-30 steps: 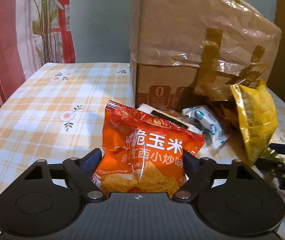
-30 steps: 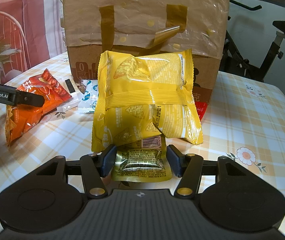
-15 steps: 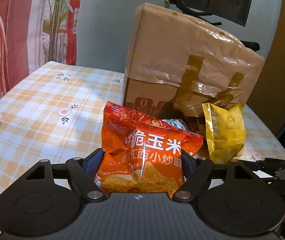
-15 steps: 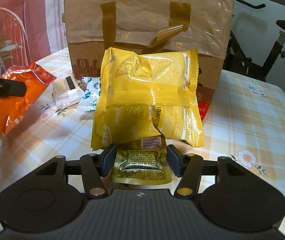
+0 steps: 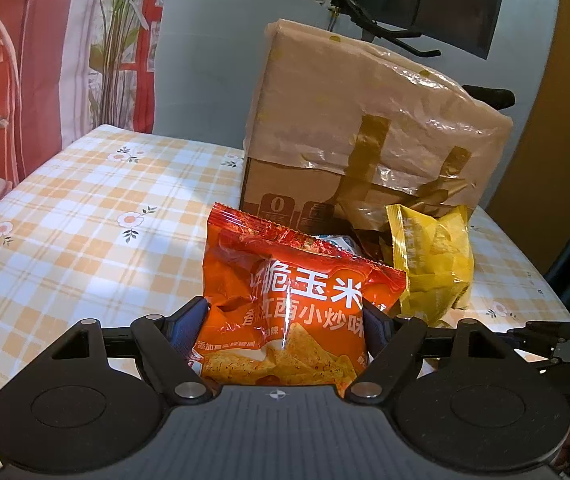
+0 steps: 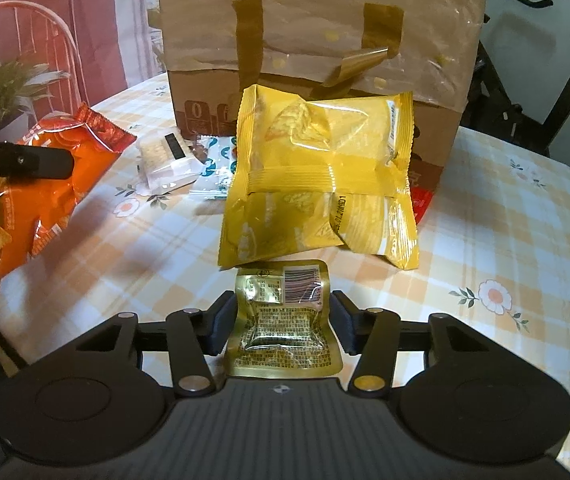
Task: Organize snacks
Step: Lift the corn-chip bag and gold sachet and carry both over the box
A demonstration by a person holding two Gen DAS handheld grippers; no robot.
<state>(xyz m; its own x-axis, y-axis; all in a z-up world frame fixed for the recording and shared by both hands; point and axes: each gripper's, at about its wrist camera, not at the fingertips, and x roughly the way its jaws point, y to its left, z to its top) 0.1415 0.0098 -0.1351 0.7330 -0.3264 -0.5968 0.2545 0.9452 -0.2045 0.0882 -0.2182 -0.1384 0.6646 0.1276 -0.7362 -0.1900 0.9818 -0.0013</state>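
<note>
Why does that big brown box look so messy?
The cardboard box has crinkled plastic taped over it, and one brown tape strip has peeled loose and curls away from the front. Snack packets lie scattered at its base. Nothing looks spilled.

right gripper [image 6: 281, 326]: jaws closing, gold foil packet [image 6: 283, 326] seen between pads, contact not resolvable | yellow chip bag [image 6: 321, 176] lying just beyond packet, against taped cardboard box [image 6: 321, 40] | orange chip bag [image 6: 45, 184] held off checked tablecloth [image 6: 505, 220] by left gripper [image 6: 21, 160] | white cracker pack [image 6: 165, 160] beside box
</note>
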